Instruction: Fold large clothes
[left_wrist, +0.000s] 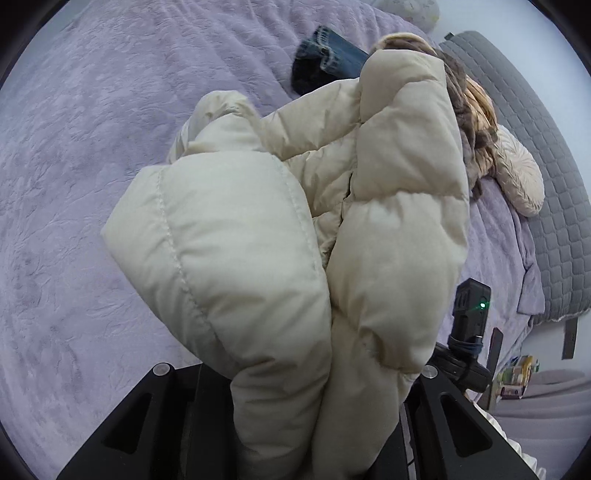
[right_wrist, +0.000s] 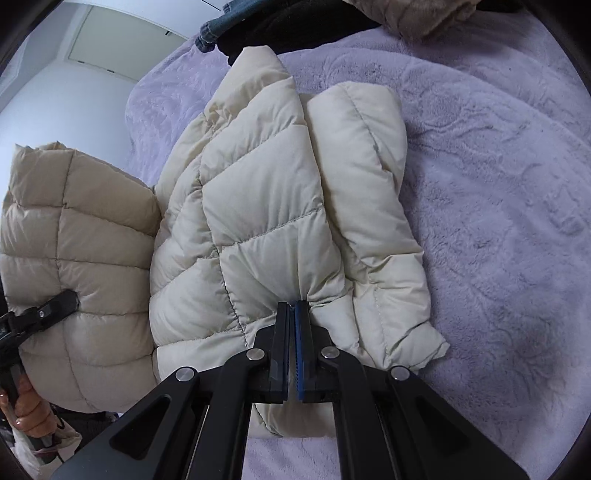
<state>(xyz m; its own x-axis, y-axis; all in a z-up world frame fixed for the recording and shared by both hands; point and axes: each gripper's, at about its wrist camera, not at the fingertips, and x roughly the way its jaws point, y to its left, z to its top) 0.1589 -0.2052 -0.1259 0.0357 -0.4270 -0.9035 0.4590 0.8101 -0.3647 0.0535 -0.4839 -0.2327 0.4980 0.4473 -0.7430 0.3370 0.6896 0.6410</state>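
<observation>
Lavender blanket spread right across the bed, and one cream puffer jacket lies on it. The right gripper has both fingers pinched tight on its near hem. The left gripper lifts a bulky fold; its finger gap's buried, can't tell. Far edge: one pair of jeans, two cushions.

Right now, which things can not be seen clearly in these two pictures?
- Left tongs: in the left wrist view, the cream puffer jacket bulges over the fingertips, hiding the grip.
- Jeans: partly behind the jacket in the left view; cut off by the top edge in the right view.
- Jacket hem under the right tongs: hidden by the tongs themselves.
</observation>
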